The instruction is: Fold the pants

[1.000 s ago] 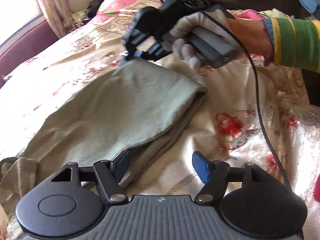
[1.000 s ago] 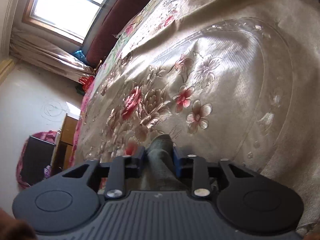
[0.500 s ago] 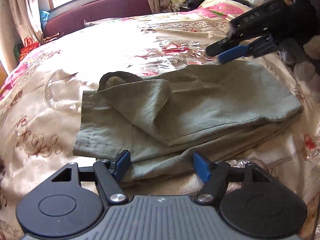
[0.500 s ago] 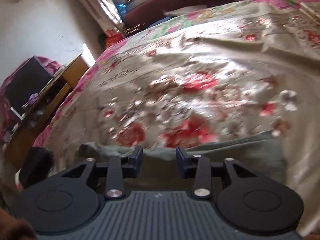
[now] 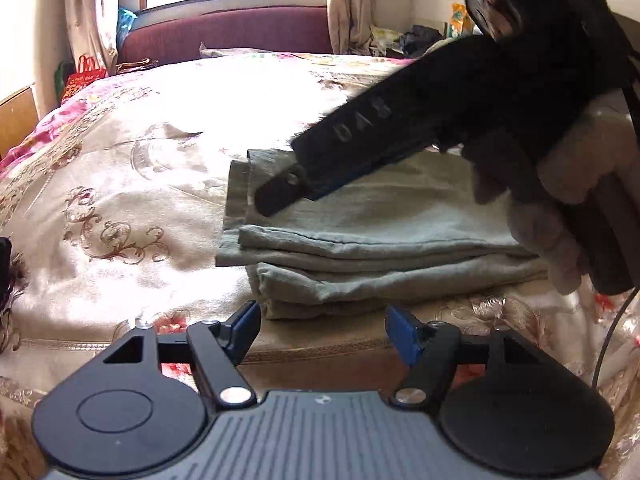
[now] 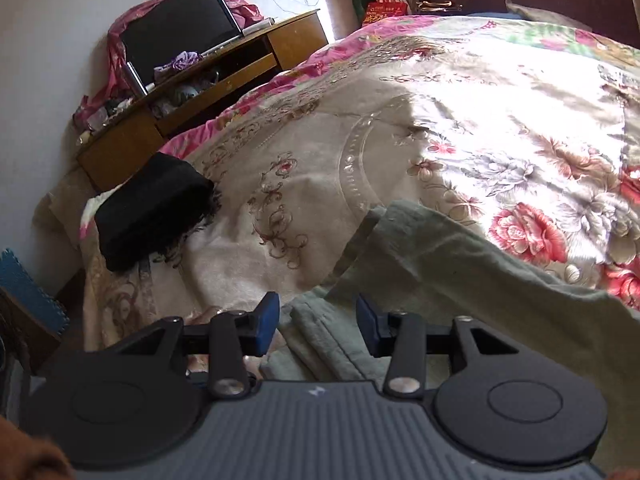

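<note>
While the olive-green pants (image 5: 384,240) lie folded into a thick stack of several layers on the flowered bedspread (image 5: 132,200), both grippers hang over them with nothing clamped. Seen from the left wrist camera, the stack sits toward the near edge of the bed, its long folded edges running across the view and its short left end squared off, with two layers sticking out a little past the rest. The left gripper (image 5: 322,330) stands wide open just short of the stack's near edge, its blue pads (image 5: 246,322) spread apart over the bedspread and touching no cloth. The right gripper (image 5: 288,190) reaches in from the right above the top layer near the stack's far left corner, held by a gloved hand (image 5: 560,208); from this side the gap between its fingers cannot be made out. Its own camera settles that: the right gripper's (image 6: 316,324) jaws have just been opening and now stand partly apart, the pants (image 6: 460,280) lying below and ahead of them, with a strip of cloth showing in the gap but no pad (image 6: 266,320) pressing on it. That view also shows one corner of the top layer lifted and curled slightly over the bedspread. A dark folded garment (image 6: 156,208) lies near the bed's far left edge, well apart from the pants, and a wooden desk (image 6: 192,92) stands against the wall beyond it.
</note>
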Demonstrator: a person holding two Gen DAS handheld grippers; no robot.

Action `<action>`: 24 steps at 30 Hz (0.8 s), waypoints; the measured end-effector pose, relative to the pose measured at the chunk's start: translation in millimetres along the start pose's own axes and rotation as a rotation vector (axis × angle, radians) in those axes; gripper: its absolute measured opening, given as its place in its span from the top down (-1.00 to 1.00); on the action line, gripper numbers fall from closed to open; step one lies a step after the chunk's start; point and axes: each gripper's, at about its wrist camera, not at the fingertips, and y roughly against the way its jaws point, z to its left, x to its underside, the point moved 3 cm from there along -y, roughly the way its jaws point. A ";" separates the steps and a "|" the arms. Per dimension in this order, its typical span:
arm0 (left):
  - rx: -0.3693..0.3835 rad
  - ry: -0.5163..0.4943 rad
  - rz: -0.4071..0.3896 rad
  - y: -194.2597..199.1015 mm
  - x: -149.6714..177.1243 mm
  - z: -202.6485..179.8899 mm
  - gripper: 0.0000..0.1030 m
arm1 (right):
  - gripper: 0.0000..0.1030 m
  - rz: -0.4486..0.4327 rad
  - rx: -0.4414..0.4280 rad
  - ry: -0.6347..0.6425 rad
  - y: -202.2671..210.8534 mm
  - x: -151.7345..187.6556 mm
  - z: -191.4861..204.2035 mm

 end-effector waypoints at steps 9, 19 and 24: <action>-0.088 0.019 -0.033 2.7 -4.4 23.9 -0.59 | 0.16 0.085 0.035 -0.007 -32.6 12.6 -14.5; -0.069 -0.054 0.012 2.8 4.3 7.6 -0.59 | 0.11 0.103 0.067 0.259 15.7 47.5 0.1; -0.087 -0.062 0.025 4.7 5.2 5.4 -0.59 | 0.21 0.103 0.171 0.370 -0.1 60.8 3.5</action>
